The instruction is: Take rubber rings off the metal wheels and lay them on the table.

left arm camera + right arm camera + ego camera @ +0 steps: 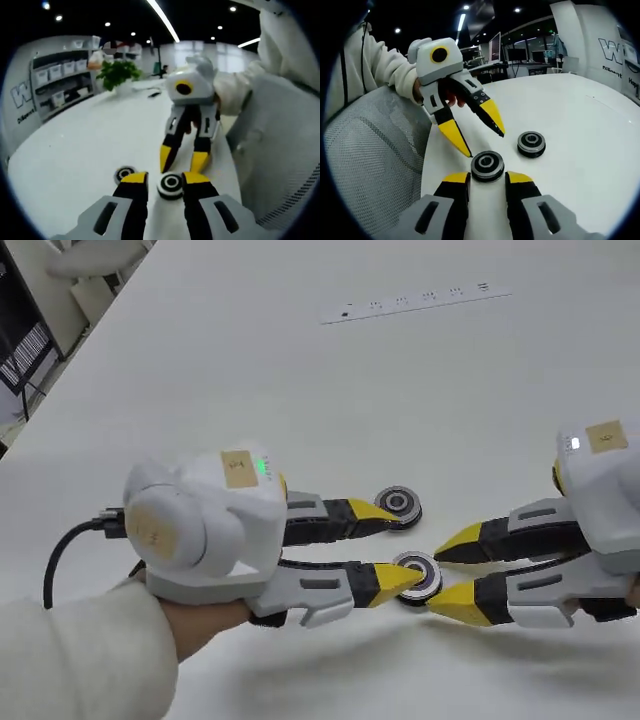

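Note:
Two small metal wheels with black rubber rings lie flat on the white table (300, 370). The near wheel (418, 575) (170, 185) (487, 165) sits at the tips of both grippers. The far wheel (398, 504) (124, 173) (531, 143) lies just beyond it. My left gripper (400, 543) (166, 178) (485, 144) comes in from the left, open; one yellow tip is at the near wheel, the other is beside the far wheel. My right gripper (437, 578) (488, 177) (182, 155) faces it from the right, open, its tips just short of the near wheel.
A recessed socket strip (415, 302) lies in the table far behind. A black cable (60, 550) trails from the left gripper over the table's left edge. A grey mesh chair (375, 165) stands beside the table. Bare tabletop stretches around the wheels.

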`<state>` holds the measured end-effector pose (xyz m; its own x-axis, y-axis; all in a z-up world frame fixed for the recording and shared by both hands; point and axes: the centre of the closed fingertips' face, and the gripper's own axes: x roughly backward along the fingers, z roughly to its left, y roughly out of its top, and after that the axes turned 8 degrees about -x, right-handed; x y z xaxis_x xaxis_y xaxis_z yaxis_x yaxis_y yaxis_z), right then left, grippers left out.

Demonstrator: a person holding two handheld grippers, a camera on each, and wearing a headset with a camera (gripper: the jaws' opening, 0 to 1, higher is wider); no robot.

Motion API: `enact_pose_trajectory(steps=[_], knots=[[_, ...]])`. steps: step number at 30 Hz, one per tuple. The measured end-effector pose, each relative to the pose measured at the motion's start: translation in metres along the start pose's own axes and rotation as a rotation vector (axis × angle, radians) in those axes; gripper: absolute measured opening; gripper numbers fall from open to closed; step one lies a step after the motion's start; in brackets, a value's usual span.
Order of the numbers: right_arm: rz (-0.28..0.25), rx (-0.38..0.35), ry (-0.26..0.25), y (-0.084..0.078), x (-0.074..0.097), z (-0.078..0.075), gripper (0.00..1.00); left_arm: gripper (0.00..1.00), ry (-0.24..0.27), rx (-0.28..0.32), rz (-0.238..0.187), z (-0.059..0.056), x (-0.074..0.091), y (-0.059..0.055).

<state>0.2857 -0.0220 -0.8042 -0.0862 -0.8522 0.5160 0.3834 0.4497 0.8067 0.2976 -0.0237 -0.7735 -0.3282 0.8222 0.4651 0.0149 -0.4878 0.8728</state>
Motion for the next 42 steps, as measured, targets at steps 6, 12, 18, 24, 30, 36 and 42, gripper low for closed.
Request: enact_pose_trajectory(steps=[6, 12, 18, 24, 30, 36, 42], knots=[[0.011, 0.029, -0.014, -0.003, 0.000, -0.002, 0.19, 0.23, -0.012, 0.011, 0.026, -0.003, -0.004, -0.012], [0.010, 0.060, -0.027, -0.004, 0.001, -0.001, 0.16, 0.16, -0.025, 0.003, 0.030, -0.010, -0.006, -0.014], [0.017, 0.108, -0.051, -0.003, 0.004, -0.001, 0.04, 0.15, -0.025, 0.013, 0.024, -0.009, -0.005, -0.015], [0.032, 0.115, -0.090, -0.003, 0.003, -0.005, 0.00, 0.15, -0.025, -0.003, 0.023, -0.010, -0.004, -0.014], [0.001, -0.058, -0.120, 0.000, 0.008, -0.011, 0.00, 0.14, -0.026, -0.016, 0.019, -0.010, -0.003, -0.015], [-0.083, -0.275, -0.114, 0.003, 0.011, -0.018, 0.00, 0.14, -0.019, -0.028, 0.026, -0.009, -0.002, -0.016], [-0.162, -0.447, -0.070, 0.007, 0.013, -0.019, 0.00, 0.14, -0.020, -0.033, 0.028, -0.009, -0.002, -0.017]])
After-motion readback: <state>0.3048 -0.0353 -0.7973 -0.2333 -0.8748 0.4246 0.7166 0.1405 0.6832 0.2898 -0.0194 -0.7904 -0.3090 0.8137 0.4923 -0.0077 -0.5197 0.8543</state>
